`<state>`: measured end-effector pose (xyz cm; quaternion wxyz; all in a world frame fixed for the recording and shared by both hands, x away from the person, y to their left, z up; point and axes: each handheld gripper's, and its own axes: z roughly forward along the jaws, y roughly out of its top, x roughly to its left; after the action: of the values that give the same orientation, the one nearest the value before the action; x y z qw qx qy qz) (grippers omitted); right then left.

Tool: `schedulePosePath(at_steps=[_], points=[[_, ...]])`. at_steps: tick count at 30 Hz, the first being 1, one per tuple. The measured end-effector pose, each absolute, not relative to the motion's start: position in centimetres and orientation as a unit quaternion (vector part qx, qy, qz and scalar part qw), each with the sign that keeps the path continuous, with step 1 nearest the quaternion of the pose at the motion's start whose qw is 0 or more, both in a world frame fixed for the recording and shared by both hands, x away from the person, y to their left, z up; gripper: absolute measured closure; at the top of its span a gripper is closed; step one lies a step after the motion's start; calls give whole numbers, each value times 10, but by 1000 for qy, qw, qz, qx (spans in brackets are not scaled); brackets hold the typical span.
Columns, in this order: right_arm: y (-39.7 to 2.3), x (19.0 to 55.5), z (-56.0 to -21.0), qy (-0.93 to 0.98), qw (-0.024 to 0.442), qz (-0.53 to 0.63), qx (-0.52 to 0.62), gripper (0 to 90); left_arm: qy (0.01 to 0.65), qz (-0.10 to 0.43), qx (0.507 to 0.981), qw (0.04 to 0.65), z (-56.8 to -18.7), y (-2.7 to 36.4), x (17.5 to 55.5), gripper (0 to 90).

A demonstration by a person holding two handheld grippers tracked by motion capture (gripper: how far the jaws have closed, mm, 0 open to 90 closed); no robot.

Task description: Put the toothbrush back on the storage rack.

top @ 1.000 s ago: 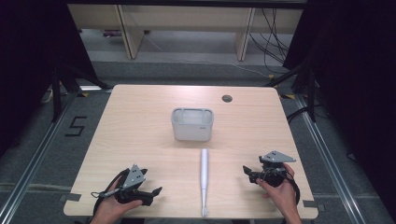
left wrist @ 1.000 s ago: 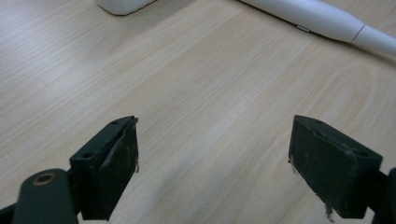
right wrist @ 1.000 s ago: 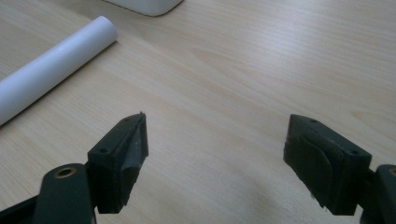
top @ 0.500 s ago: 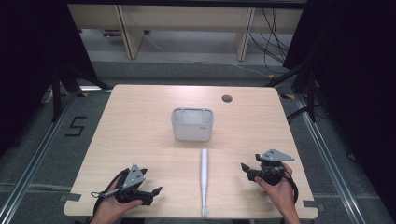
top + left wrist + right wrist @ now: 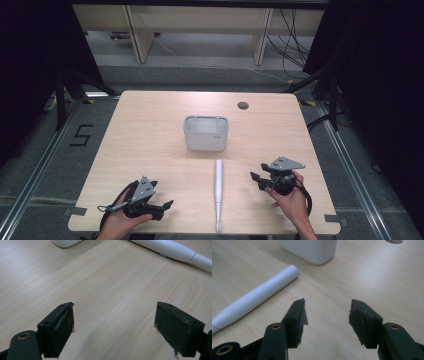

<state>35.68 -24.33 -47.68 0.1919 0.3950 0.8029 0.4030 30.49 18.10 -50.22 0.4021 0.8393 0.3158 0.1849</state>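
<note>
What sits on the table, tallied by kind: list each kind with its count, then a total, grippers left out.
White box-shaped container: 1
White wand-like stick: 1
Total: 2

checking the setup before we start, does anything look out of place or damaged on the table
Little stands out. The white wand lies flat in front of the upright bin, apart from it, with nothing spilled. The one oddity is wear: the pads of the left hand-held gripper and the right hand-held gripper look frayed at their edges.
</note>
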Motion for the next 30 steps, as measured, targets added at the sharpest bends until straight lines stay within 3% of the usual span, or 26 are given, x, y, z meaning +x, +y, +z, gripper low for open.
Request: schedulePosePath(at_steps=[18, 22, 30], points=[[-190, 374, -468, 830, 171, 418, 326, 834, 317, 183, 838, 405, -502, 181, 305, 154], [-178, 378, -468, 838, 164, 421, 305, 887, 315, 186, 842, 397, -502, 182, 306, 154], [-159, 383, -468, 850, 153, 415, 285, 900, 313, 185, 843, 396, -502, 183, 306, 154]])
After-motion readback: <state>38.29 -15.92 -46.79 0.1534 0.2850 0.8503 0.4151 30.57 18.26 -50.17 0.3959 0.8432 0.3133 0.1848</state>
